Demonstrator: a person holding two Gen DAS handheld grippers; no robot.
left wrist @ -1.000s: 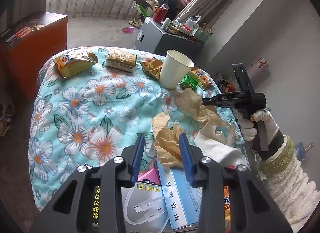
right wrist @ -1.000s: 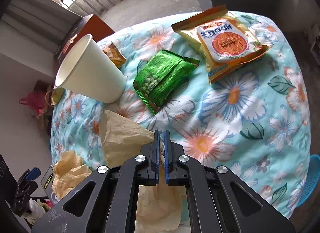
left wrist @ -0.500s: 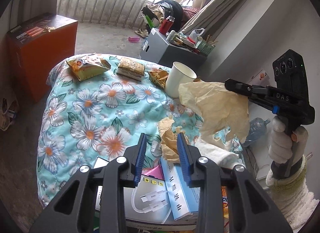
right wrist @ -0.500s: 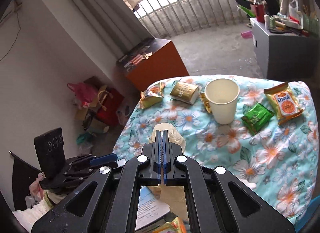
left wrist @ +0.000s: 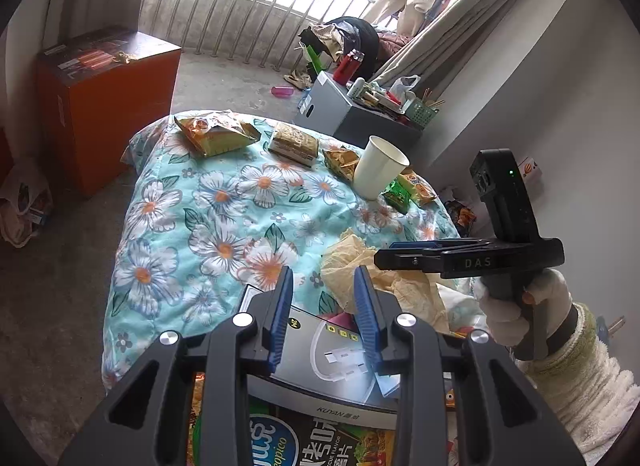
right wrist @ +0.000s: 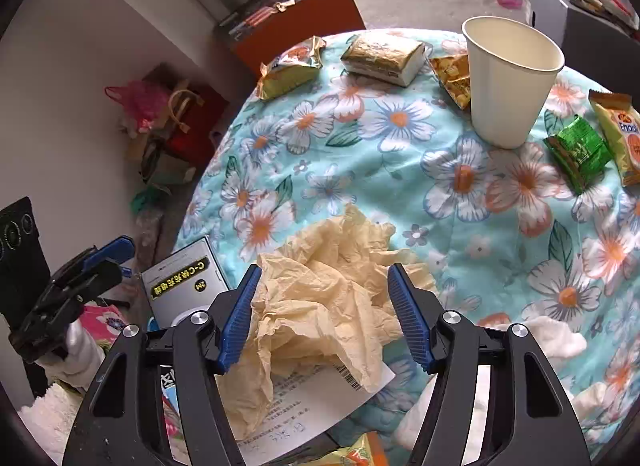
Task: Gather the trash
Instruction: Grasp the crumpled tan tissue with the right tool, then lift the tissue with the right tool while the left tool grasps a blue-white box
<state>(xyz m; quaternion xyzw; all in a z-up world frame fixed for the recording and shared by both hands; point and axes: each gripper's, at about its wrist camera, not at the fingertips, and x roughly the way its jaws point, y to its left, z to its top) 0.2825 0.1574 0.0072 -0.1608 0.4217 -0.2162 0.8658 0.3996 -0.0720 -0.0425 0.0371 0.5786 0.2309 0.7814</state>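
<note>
Crumpled tan paper [right wrist: 320,290] lies in a heap at the near edge of the floral-cloth table [right wrist: 400,153]. My right gripper [right wrist: 324,314] hangs open right above it, empty, one jaw on each side. In the left wrist view the same paper [left wrist: 360,266] sits just past my left gripper [left wrist: 322,298], which is open and empty over a grey cable box [left wrist: 320,346]. The right gripper [left wrist: 384,258] shows there from the side. A white paper cup [right wrist: 508,77] stands upright at the far side, with snack wrappers around it.
A green packet [right wrist: 576,153] and an orange snack bag [right wrist: 620,133] lie right of the cup. A gold bag [right wrist: 288,69] and a wrapped block [right wrist: 380,57] lie at the far edge. A printed slip [right wrist: 304,406] and white tissue [right wrist: 552,338] lie near me. An orange cabinet [left wrist: 100,105] stands left.
My right gripper carried the tan paper off the table's right side to the near pile, then opened and let it go. The left gripper rose slightly and stayed open.
</note>
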